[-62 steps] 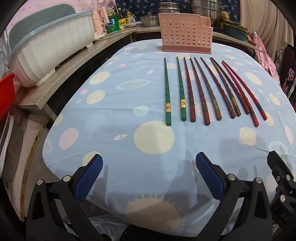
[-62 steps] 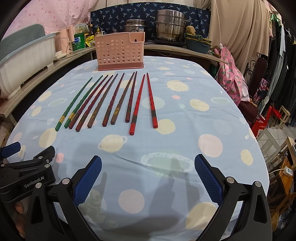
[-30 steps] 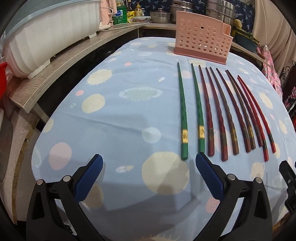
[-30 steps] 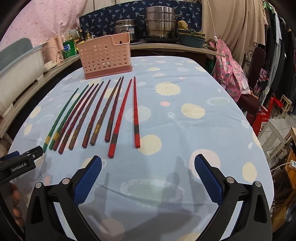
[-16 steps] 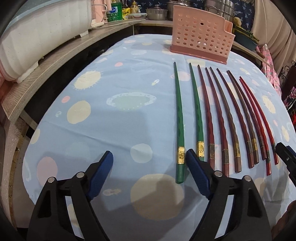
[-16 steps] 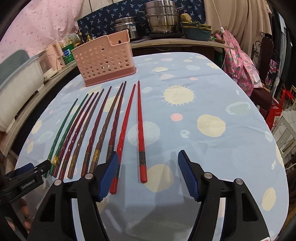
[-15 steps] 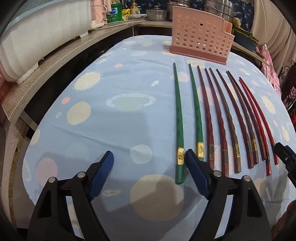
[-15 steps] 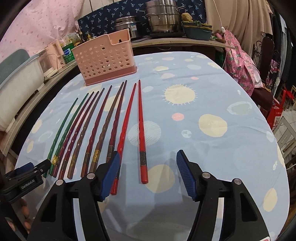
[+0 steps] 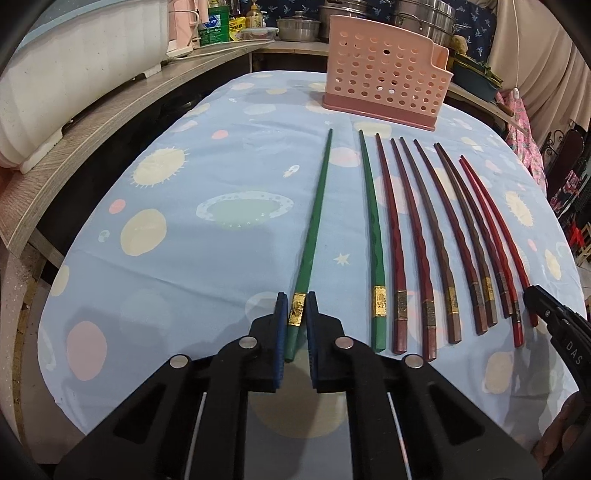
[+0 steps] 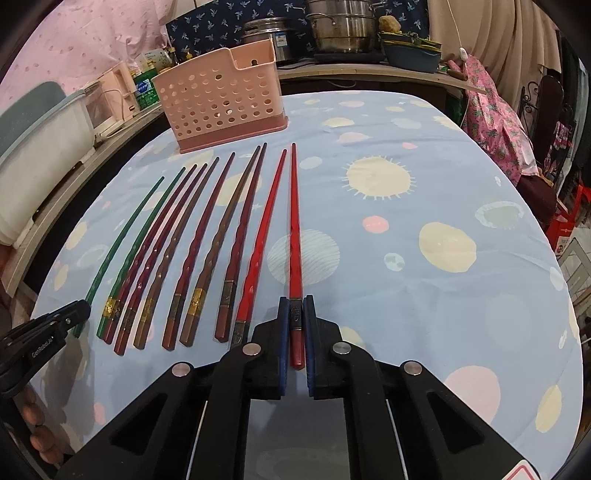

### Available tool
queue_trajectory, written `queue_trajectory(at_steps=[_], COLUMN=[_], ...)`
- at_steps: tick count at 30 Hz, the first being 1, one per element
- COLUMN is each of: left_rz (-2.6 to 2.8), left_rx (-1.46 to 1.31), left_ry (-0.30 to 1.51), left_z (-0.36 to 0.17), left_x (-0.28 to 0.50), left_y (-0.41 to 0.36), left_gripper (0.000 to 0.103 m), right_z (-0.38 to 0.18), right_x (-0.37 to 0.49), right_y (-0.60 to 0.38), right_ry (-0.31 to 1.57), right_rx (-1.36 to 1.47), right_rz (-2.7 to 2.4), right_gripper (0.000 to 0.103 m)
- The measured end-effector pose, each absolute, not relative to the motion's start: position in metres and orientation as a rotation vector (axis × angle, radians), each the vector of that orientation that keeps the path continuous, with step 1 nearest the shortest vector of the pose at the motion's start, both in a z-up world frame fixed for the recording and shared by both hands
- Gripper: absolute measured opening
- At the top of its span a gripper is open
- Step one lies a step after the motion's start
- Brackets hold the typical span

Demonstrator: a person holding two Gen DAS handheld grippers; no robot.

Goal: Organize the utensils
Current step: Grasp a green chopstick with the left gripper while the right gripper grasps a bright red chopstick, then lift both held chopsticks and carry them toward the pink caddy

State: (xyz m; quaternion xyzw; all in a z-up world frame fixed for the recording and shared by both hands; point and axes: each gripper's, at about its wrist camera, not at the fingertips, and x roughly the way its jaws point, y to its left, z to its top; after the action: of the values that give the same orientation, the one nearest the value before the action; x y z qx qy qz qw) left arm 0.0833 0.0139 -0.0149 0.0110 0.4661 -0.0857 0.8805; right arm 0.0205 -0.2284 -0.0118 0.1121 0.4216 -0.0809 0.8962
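Note:
Several chopsticks lie in a row on the blue spotted tablecloth (image 9: 207, 266), tips toward a pink perforated utensil holder (image 9: 384, 92) at the far end. My left gripper (image 9: 296, 314) is shut on the thick end of the leftmost green chopstick (image 9: 314, 221). My right gripper (image 10: 295, 317) is shut on the thick end of the rightmost red chopstick (image 10: 294, 229). Both chopsticks still lie along the cloth. Between them lie a second green chopstick (image 9: 371, 229) and several dark red and brown ones (image 9: 436, 229). The holder also shows in the right wrist view (image 10: 221, 99).
A wooden shelf (image 9: 92, 122) with a white tub (image 9: 74, 55) runs along the table's left side. Pots (image 10: 343, 29) and bottles stand on the counter behind the holder. A chair with pink cloth (image 10: 495, 118) stands at the right.
Both grippers moved forward and down to the chopstick ends. Both went from wide open to shut, the left on the green chopstick, the right on the red one.

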Motion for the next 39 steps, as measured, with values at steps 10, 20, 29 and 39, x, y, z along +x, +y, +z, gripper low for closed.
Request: queue_trajectory(at_steps=[10, 20, 29, 39], left_rz=[-0.187, -0.214, -0.219, -0.192], left_rx=[-0.005, -0.070, -0.113, -0.100], left_ry=[0.928, 0.776, 0.686, 0.919], left_z=[0.018, 0.103, 0.159, 0.045], left_x=[0.076, 0.097, 0.131, 0.106], left_y=[0.024, 0.035, 0.039, 0.063], left_gripper=[0.009, 0.000, 0.000, 0.042], right_z=[0.041, 0.125, 0.167, 0.153], right_x=[0.005, 0.019, 0.038, 0.010], right_y=[-0.240, -0.270, -0.285, -0.272], right_ry=[0.764, 0.570, 0.476, 0.484], right_rx=[0.264, 0.289, 0.301, 0.313], right_rz=[-0.160, -0.156, -0.160, -0.156], right_gripper=[0.007, 0.007, 0.007, 0.007])
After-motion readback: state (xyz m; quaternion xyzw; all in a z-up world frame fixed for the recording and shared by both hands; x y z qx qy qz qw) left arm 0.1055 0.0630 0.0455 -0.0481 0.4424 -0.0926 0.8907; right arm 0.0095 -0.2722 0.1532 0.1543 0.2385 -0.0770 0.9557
